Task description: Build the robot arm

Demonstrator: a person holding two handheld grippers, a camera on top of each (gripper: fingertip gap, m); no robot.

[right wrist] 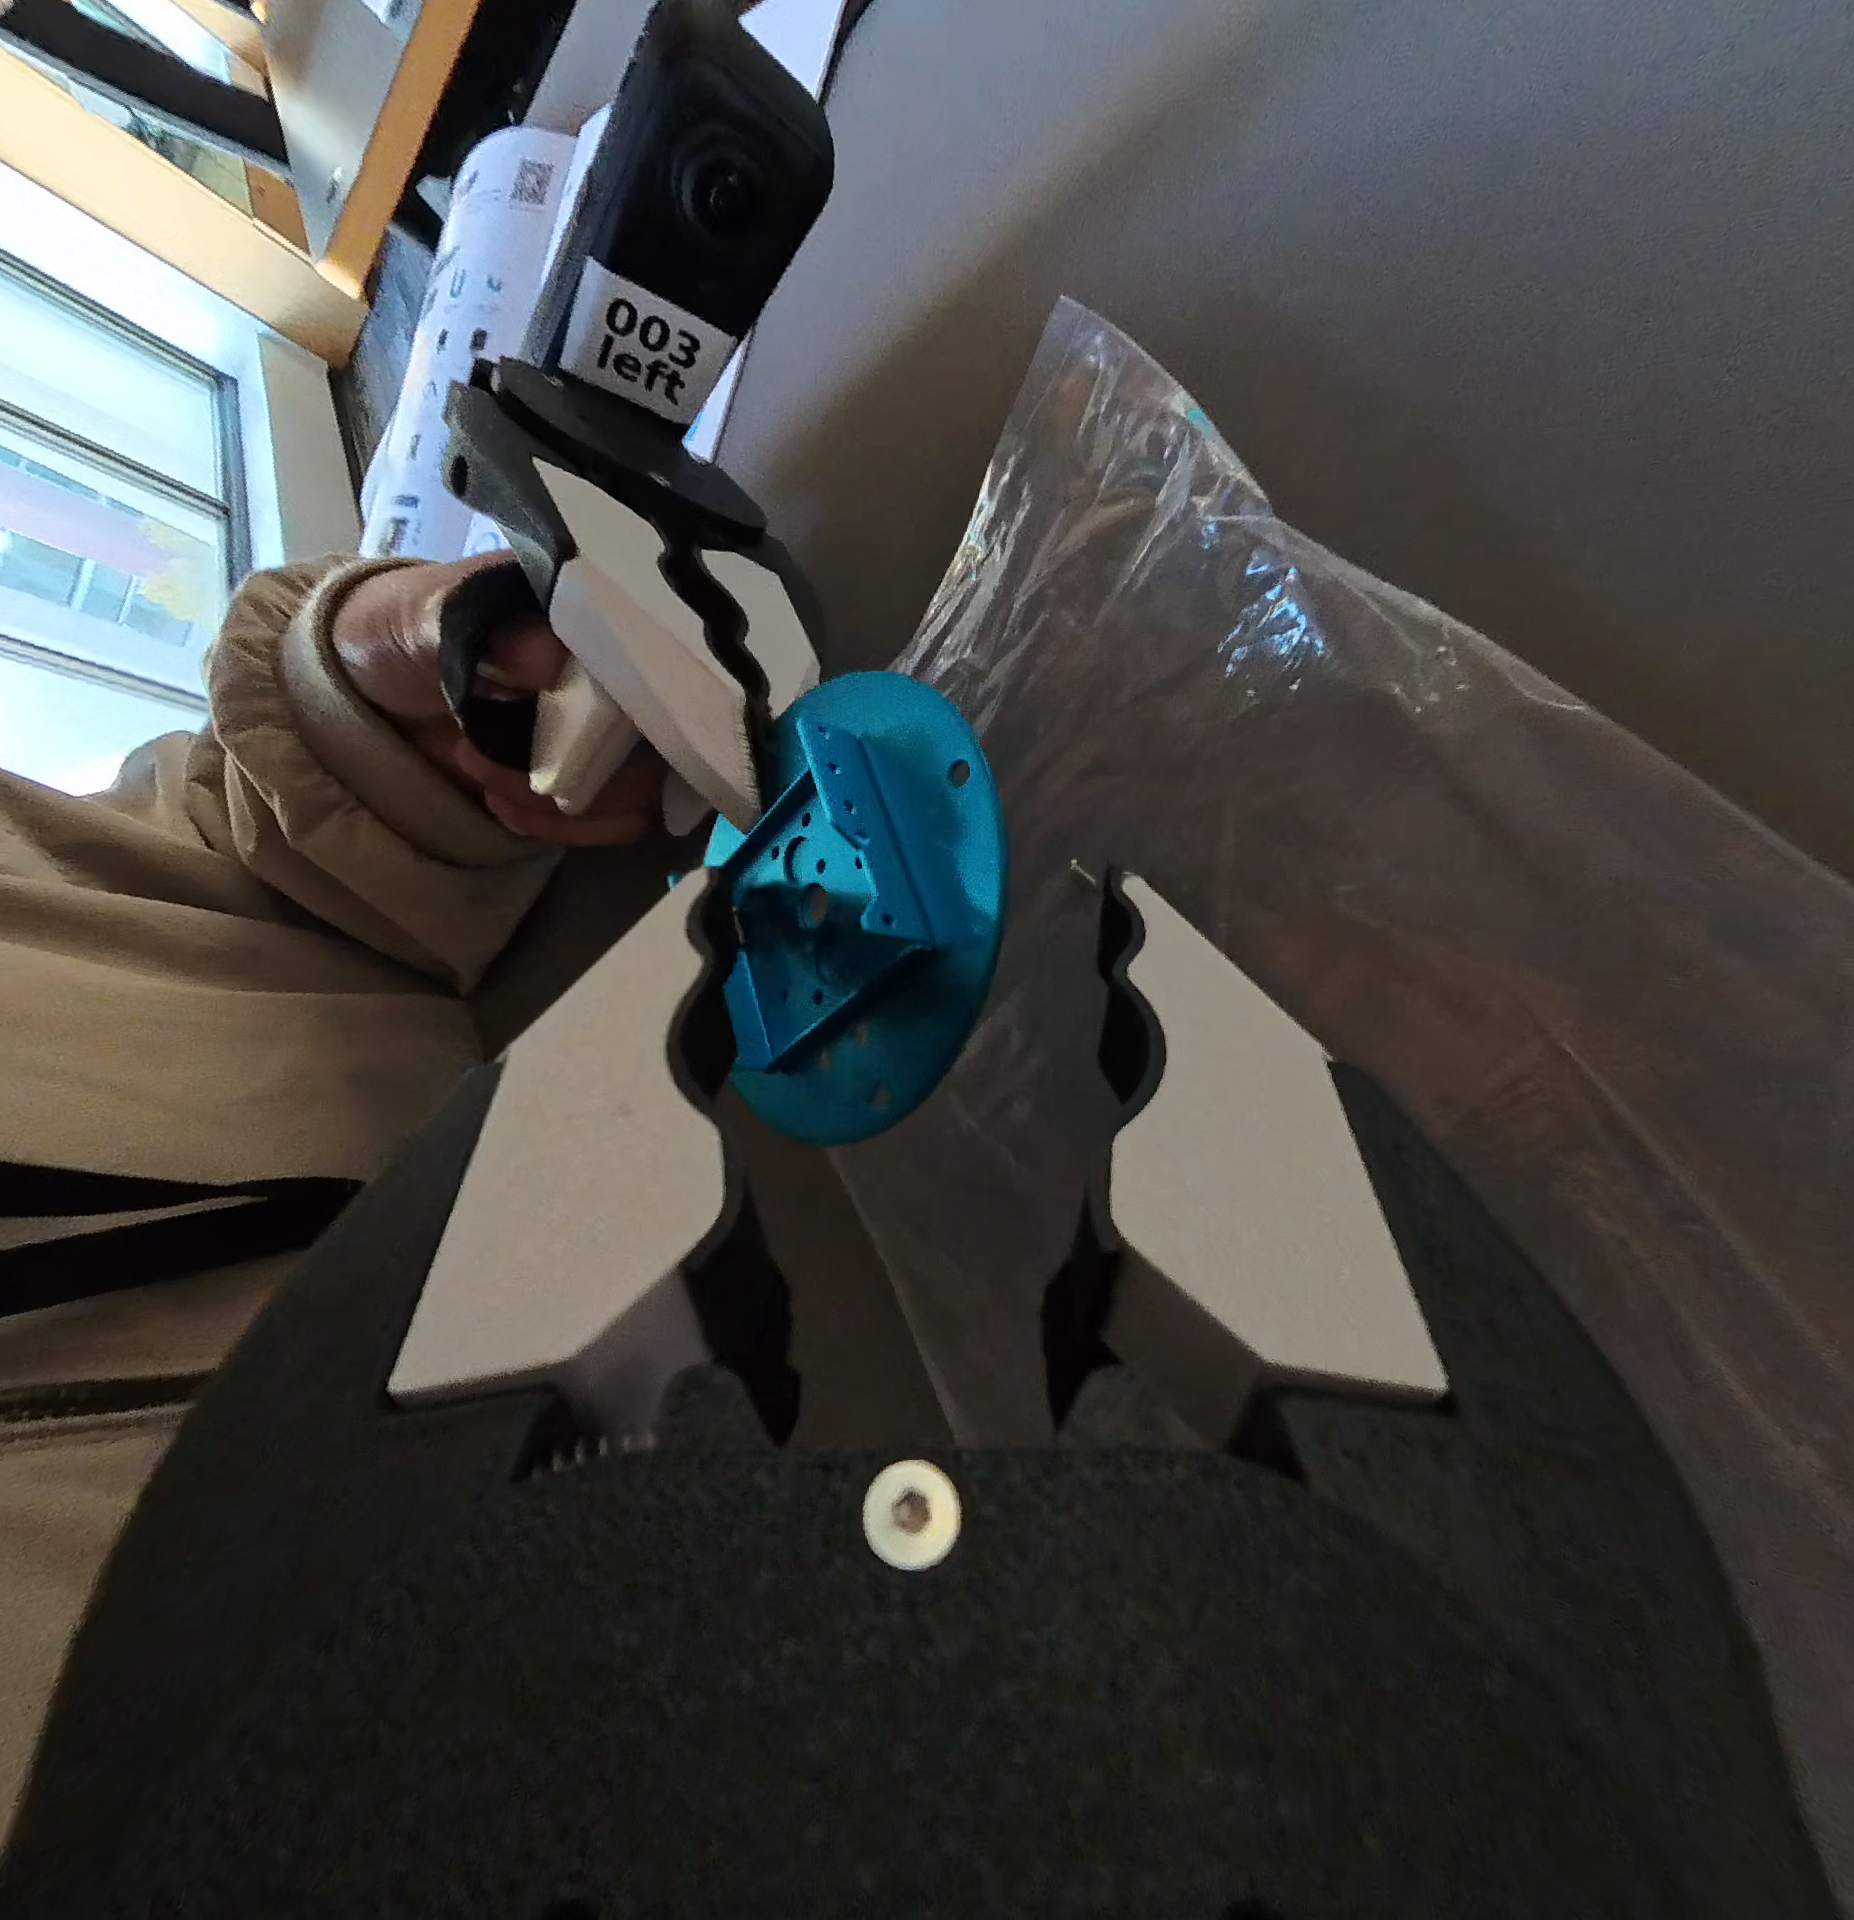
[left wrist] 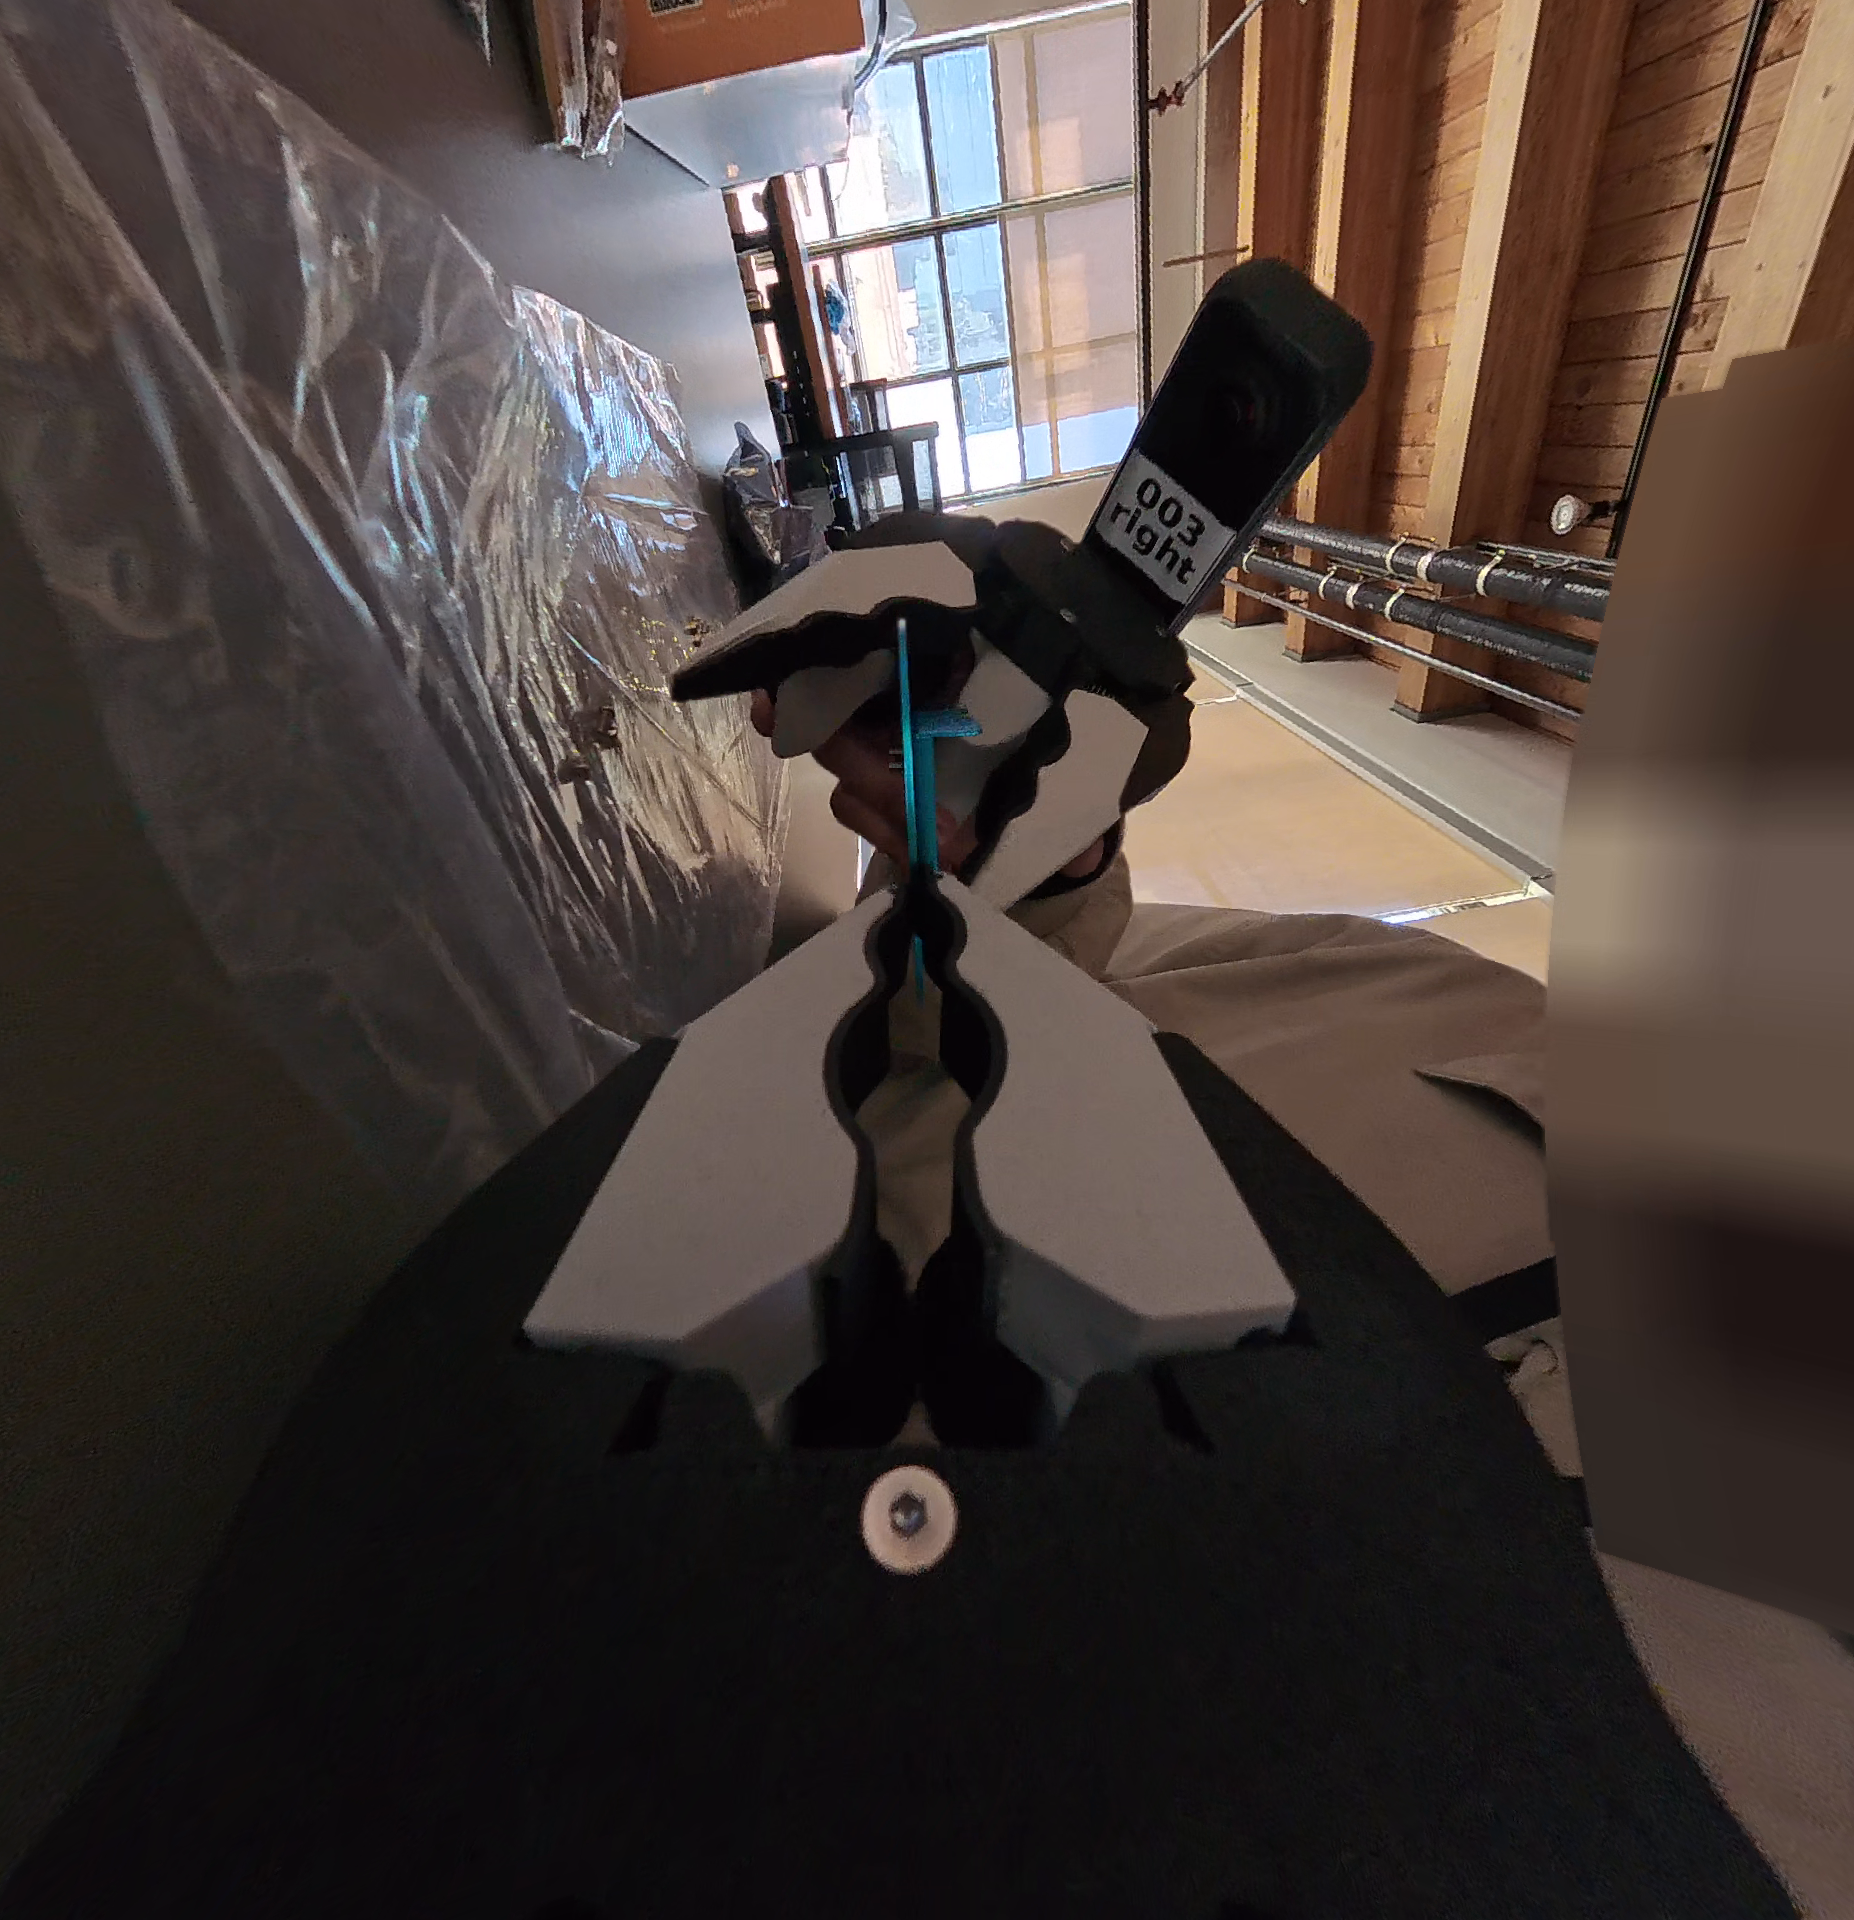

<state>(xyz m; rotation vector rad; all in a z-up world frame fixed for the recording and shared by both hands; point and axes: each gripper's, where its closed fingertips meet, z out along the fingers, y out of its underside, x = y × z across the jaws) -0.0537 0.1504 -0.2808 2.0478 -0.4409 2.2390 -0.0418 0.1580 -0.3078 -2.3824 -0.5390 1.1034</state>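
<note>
Blue anodised metal disc (right wrist: 881,935) with a perforated bracket (right wrist: 829,914) on its face is held in mid-air, no bench in view. Left claw (left wrist: 921,894) is clamped on the disc rim, edge-on in its own view, probably to steady it. Right claw (right wrist: 902,894) is spread wide, its left finger (right wrist: 632,1049) against the bracket, nothing gripped. Clear plastic wrap (right wrist: 1318,779) hangs close behind; a beige sleeve (right wrist: 279,790) is at left.

We count two grippers: the left gripper (left wrist: 918,914) at centre frame and the right gripper (right wrist: 902,883). Between them sits one blue metal disc (right wrist: 902,831) carrying one blue bracket (right wrist: 829,894). Two hands (right wrist: 466,707) hold the grippers.
</note>
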